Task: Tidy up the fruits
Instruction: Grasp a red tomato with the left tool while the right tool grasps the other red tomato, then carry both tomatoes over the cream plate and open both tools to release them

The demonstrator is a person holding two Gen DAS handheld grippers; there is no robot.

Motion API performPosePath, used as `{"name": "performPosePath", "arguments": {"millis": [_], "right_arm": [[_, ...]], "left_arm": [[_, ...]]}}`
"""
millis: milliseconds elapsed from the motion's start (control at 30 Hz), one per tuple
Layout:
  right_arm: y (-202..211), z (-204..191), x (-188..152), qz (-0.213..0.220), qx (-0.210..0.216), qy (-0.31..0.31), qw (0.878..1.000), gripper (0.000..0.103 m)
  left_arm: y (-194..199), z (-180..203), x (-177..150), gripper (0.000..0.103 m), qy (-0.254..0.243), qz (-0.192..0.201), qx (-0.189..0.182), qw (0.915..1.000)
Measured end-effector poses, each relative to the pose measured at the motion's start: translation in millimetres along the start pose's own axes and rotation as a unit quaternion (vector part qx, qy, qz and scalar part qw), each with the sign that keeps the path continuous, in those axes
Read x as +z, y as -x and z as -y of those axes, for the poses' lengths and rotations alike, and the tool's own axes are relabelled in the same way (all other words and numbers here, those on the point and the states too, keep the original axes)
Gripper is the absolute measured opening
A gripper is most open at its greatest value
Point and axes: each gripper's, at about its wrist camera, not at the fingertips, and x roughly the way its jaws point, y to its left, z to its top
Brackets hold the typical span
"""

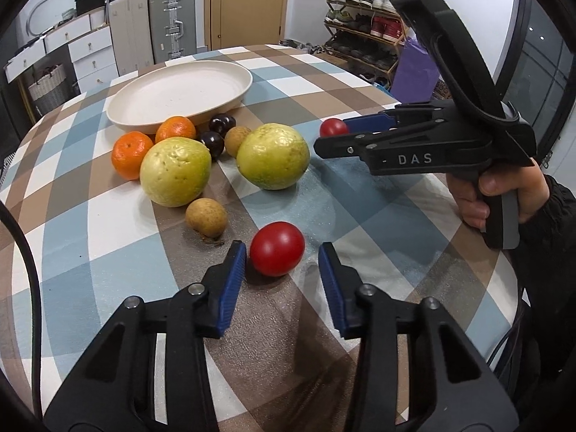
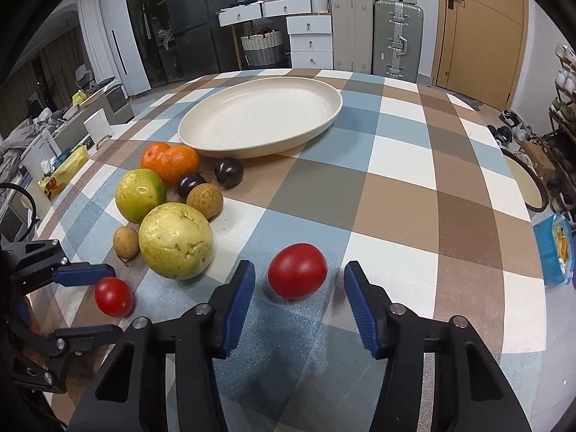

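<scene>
A checked table holds a pile of fruit: two oranges [image 1: 131, 154], two yellow-green guavas [image 1: 175, 176], dark plums [image 1: 222, 124], brown longans [image 1: 206, 217] and two red tomatoes. My left gripper [image 1: 282, 255] is open, its blue pads either side of one tomato [image 1: 277, 248], not touching it. My right gripper [image 2: 298, 280] is open around the other tomato [image 2: 297, 270]; it also shows in the left wrist view [image 1: 329, 136]. The cream plate [image 2: 324, 115] sits empty behind the pile.
The table's edge [image 2: 532, 237] curves round at the right. Suitcases [image 2: 397, 36], white drawers [image 2: 309, 39] and a shoe rack [image 1: 363, 28] stand beyond the table. A snack packet [image 2: 64, 172] lies off the table's left side.
</scene>
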Motion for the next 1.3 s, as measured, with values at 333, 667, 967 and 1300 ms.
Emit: {"name": "performPosePath", "arguments": {"millis": [333,667,967,1300], "right_arm": [[1,-2,0,0.002,0.012,-0.007,1.0,0.034],[17,-7,2,0.035,0.018,-0.005,0.999,0.031],[41,-20,13,0.102,0.046,0.003,0.994,0.031],[41,-25,31,0.124,0.065,0.013,0.99,0.031]], "left_arm": [[5,-3,0,0.028,0.003,0.015,-0.014,0.9998],[26,-17,7,0.028,0.03,0.057,-0.001,0.9979],[47,-42,19,0.028,0.06,0.095,0.036,0.993],[43,-67,41,0.028,0.074,0.108,0.057,0.9897]]}}
